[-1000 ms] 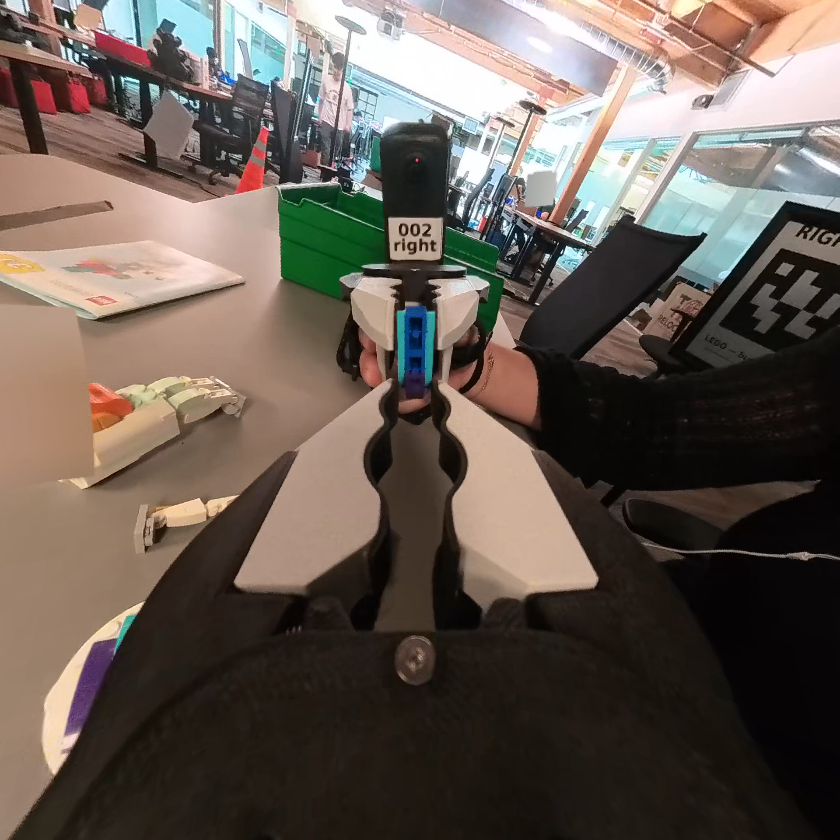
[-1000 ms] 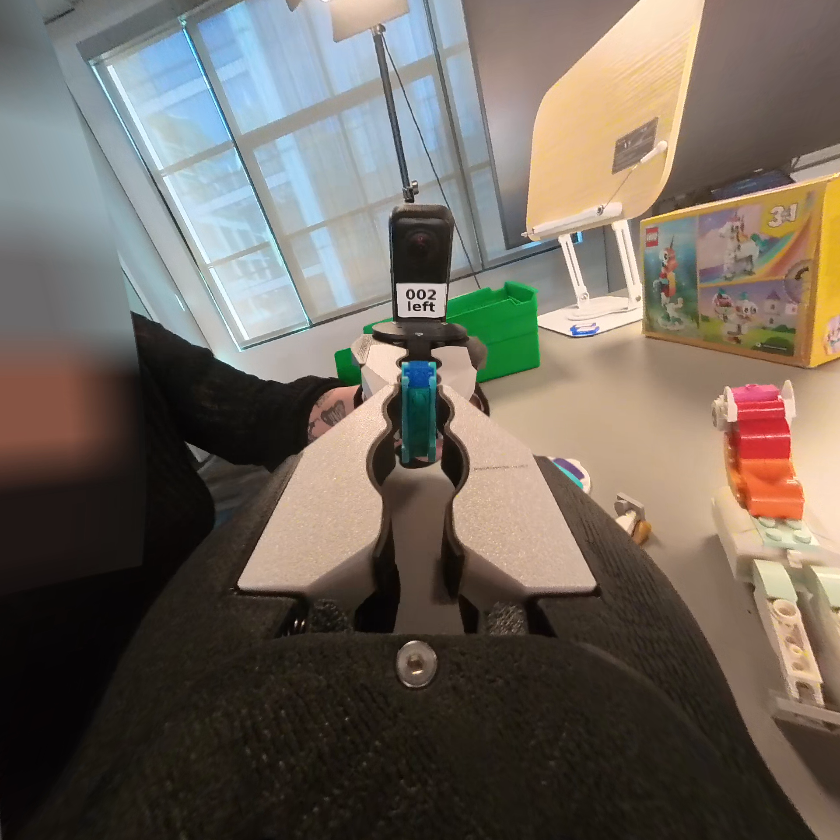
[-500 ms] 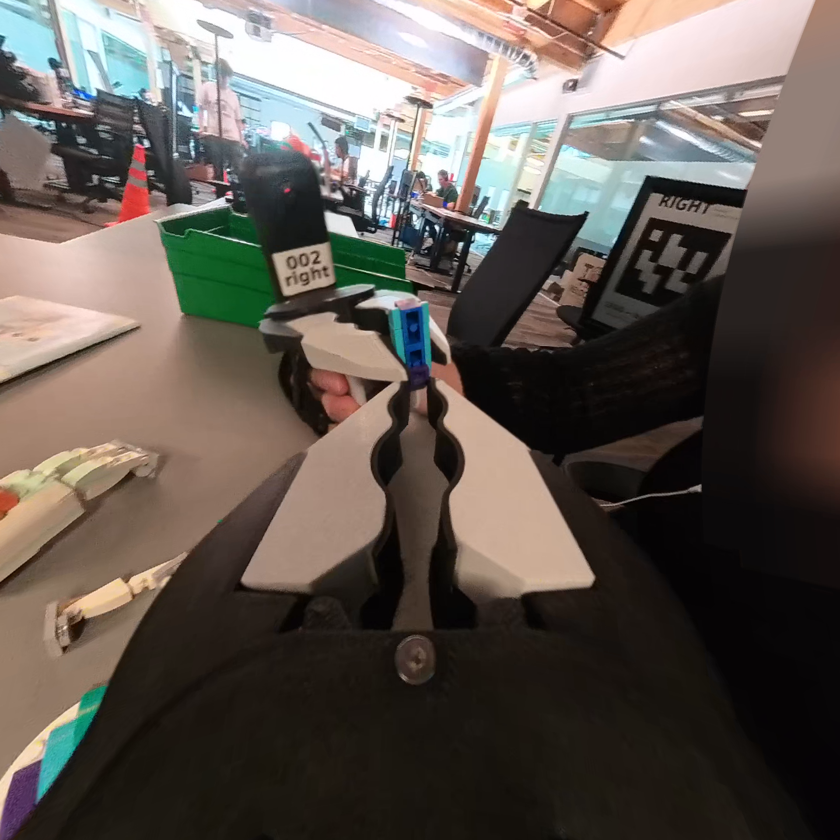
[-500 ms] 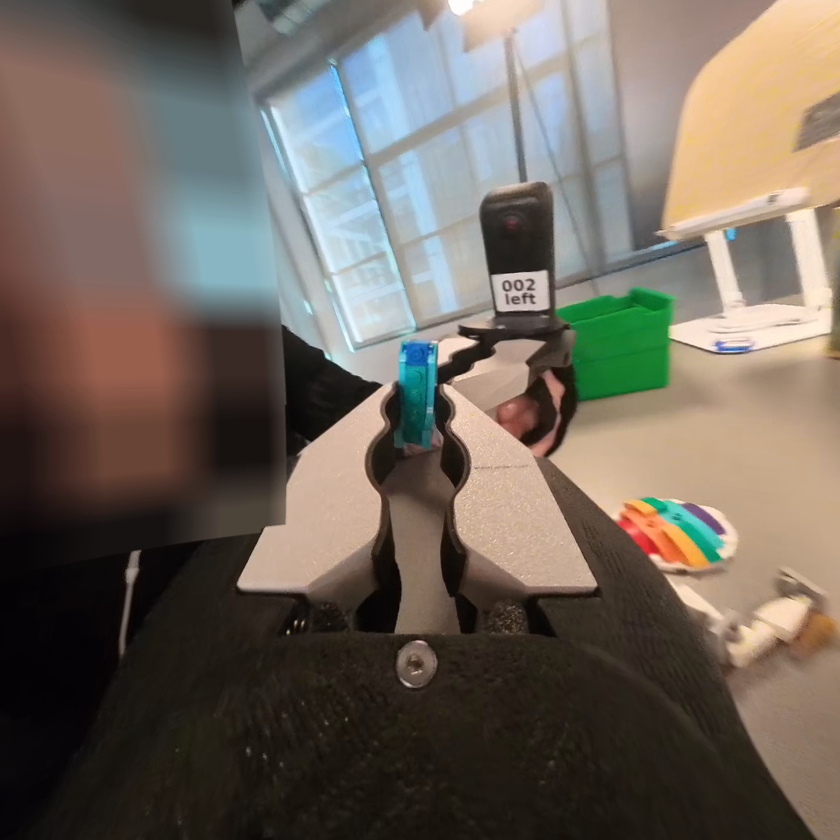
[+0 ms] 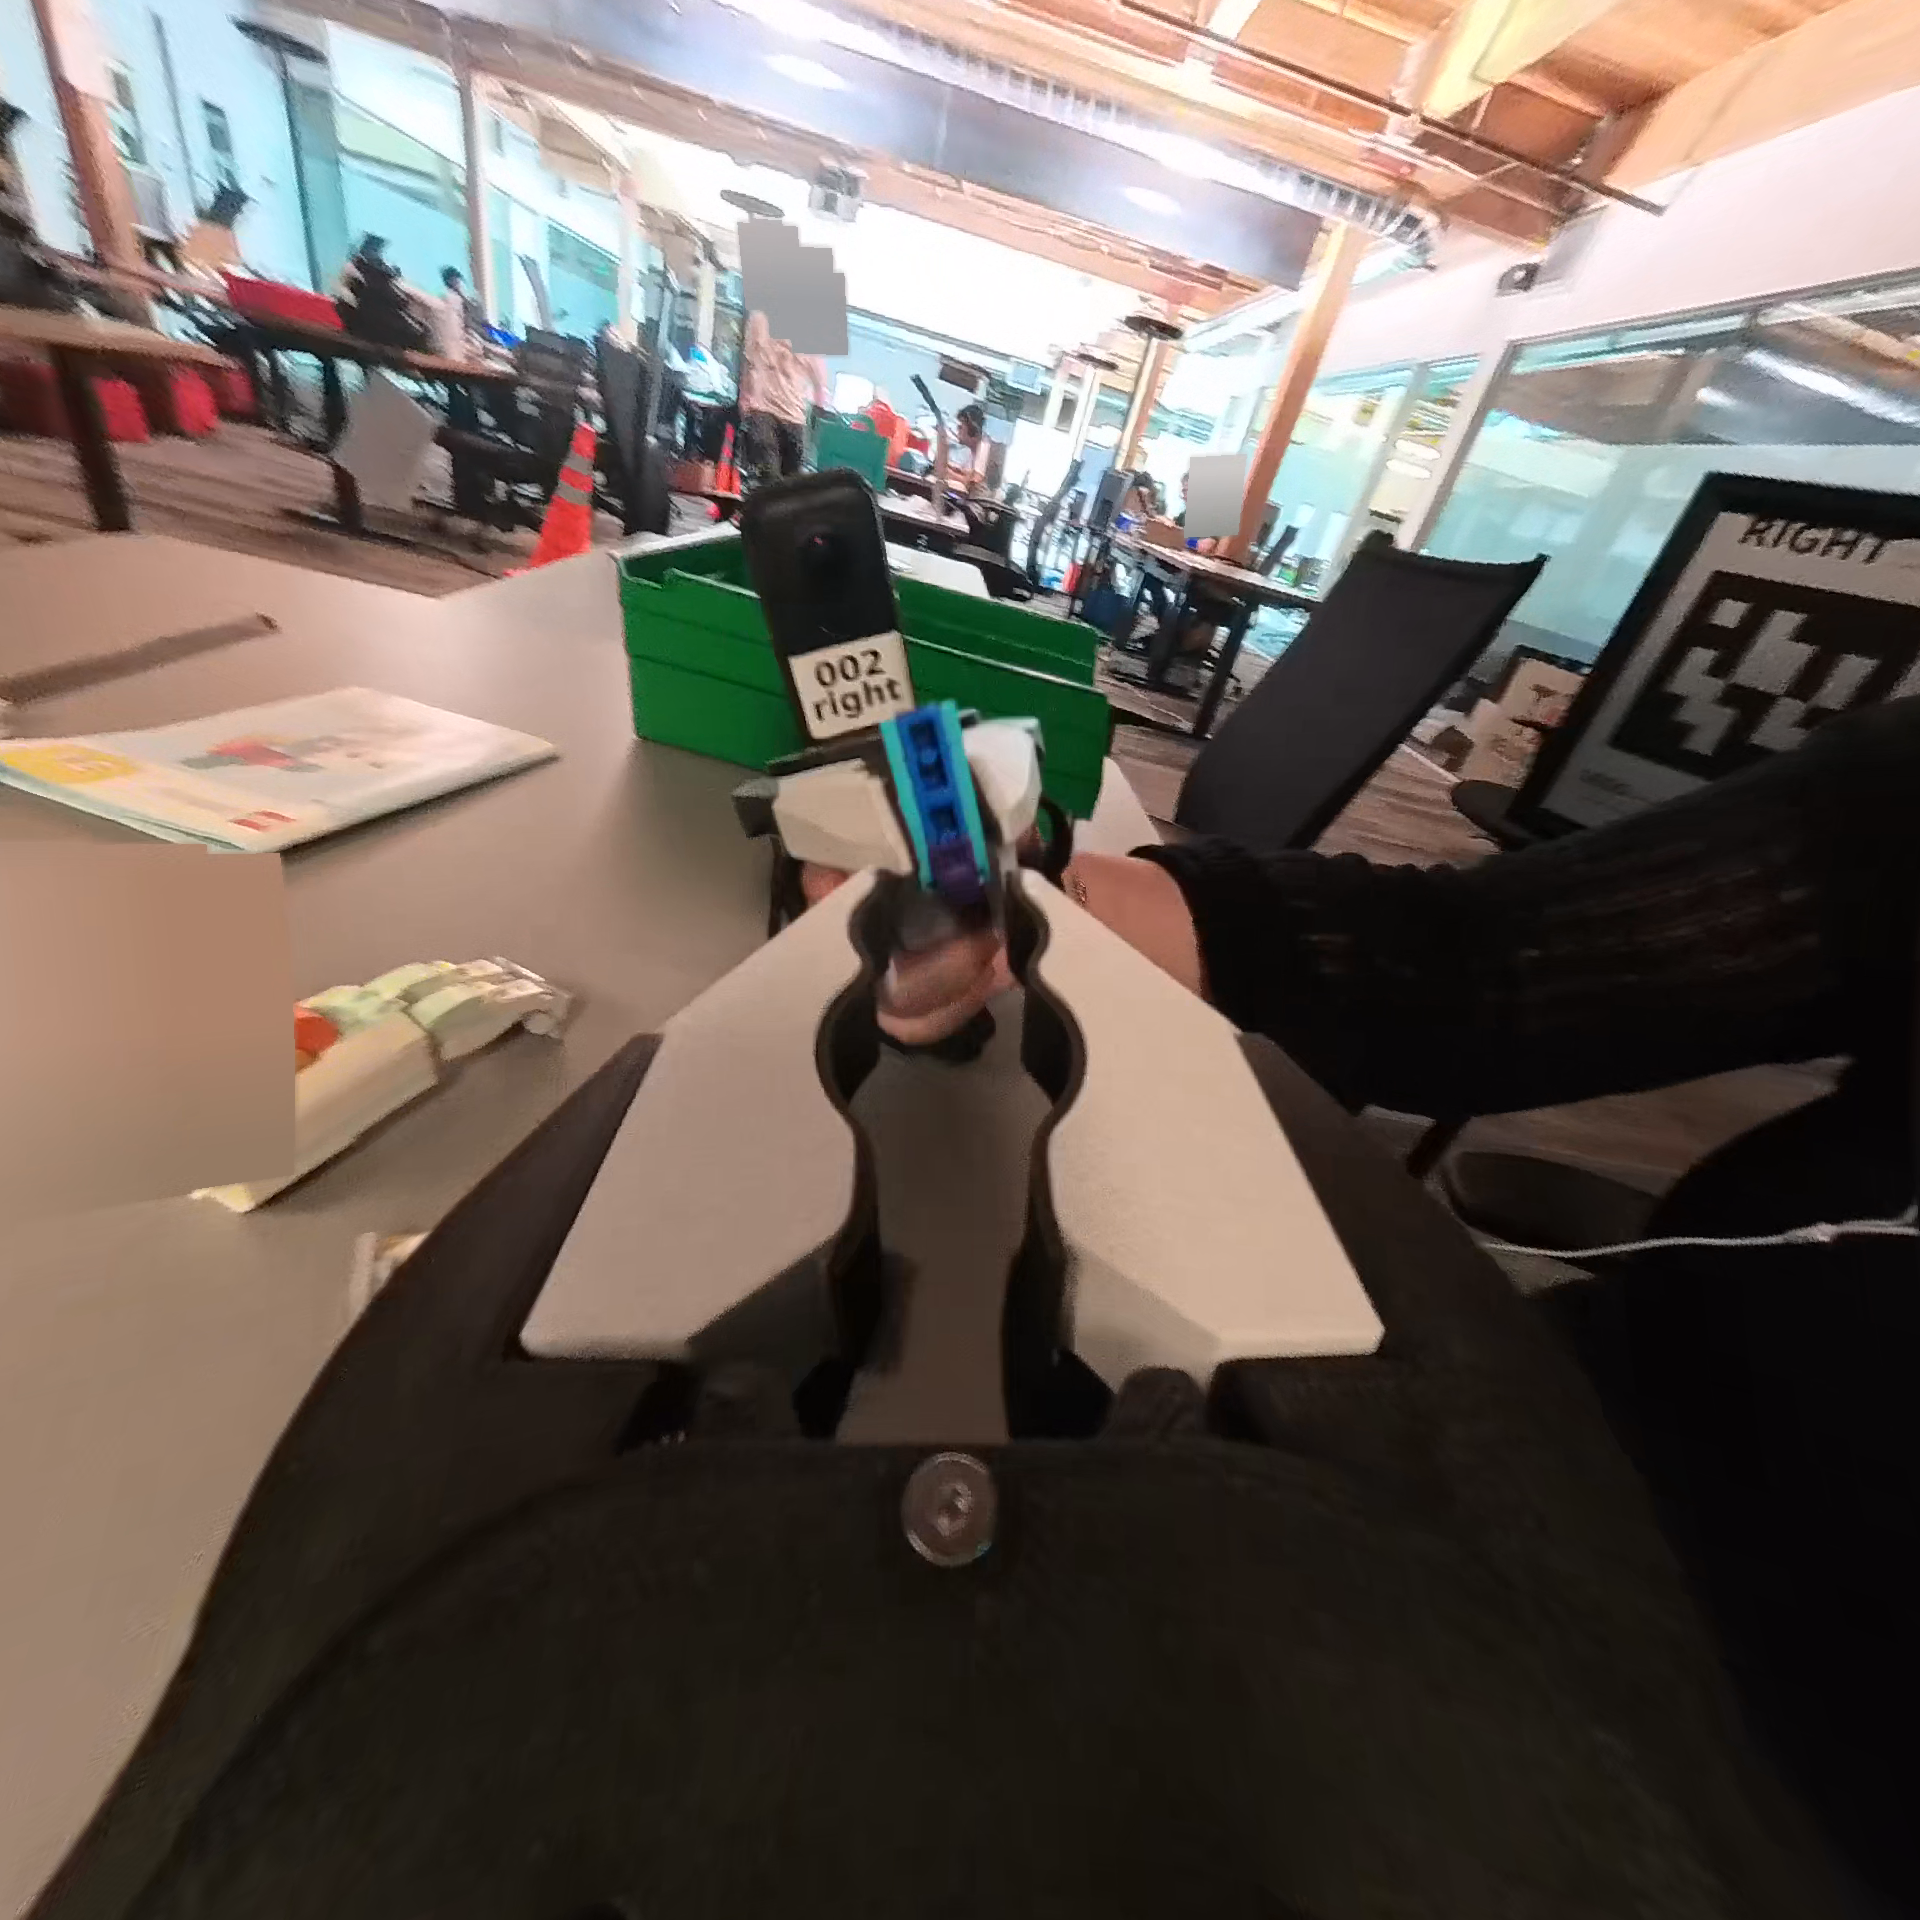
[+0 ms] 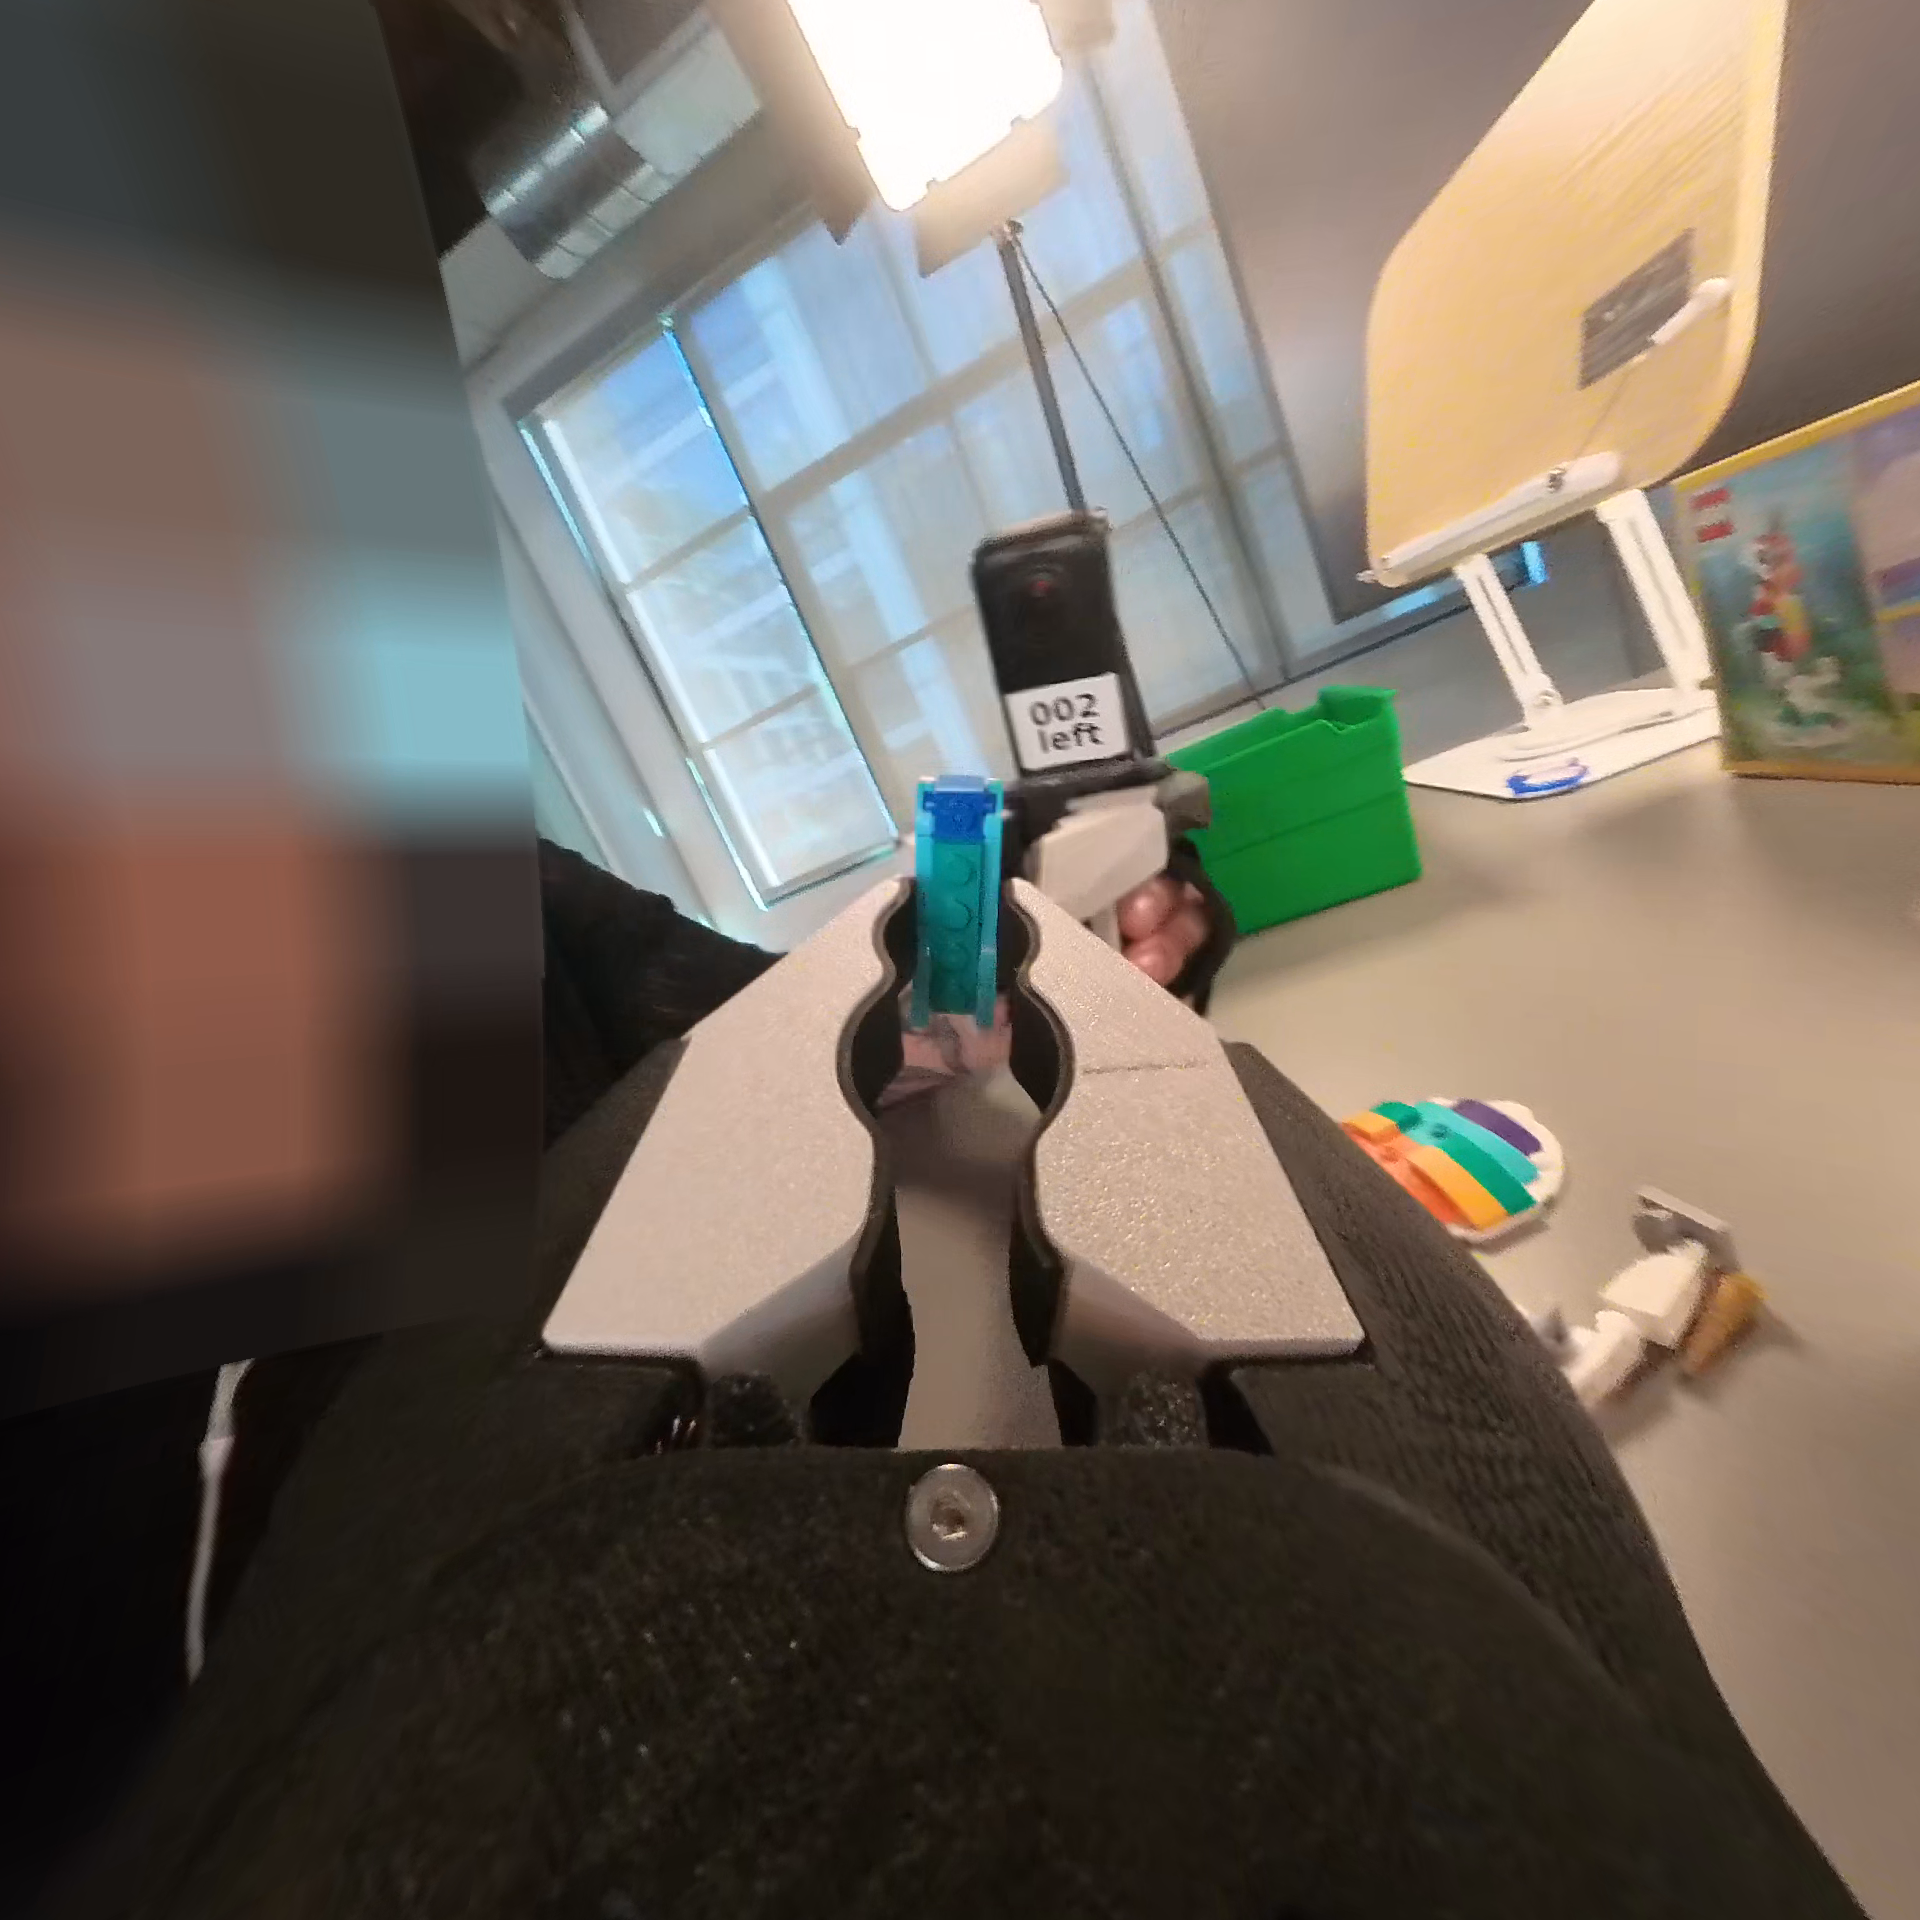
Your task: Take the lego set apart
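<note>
Between our two gripper tips sits the small stack of teal, blue and purple lego plates point(image 5: 940, 821), held up in the air over the grey table point(image 5: 540, 894). Our left gripper point(image 5: 940, 904) and right gripper point(image 6: 956, 961) are both pinched nearly closed on it. Lots left to split: the rainbow-striped round piece point(image 6: 1455, 1164), white bits point(image 6: 1652, 1320), and that white-and-mint chunk point(image 5: 416, 1023) look partly assembled.
</note>
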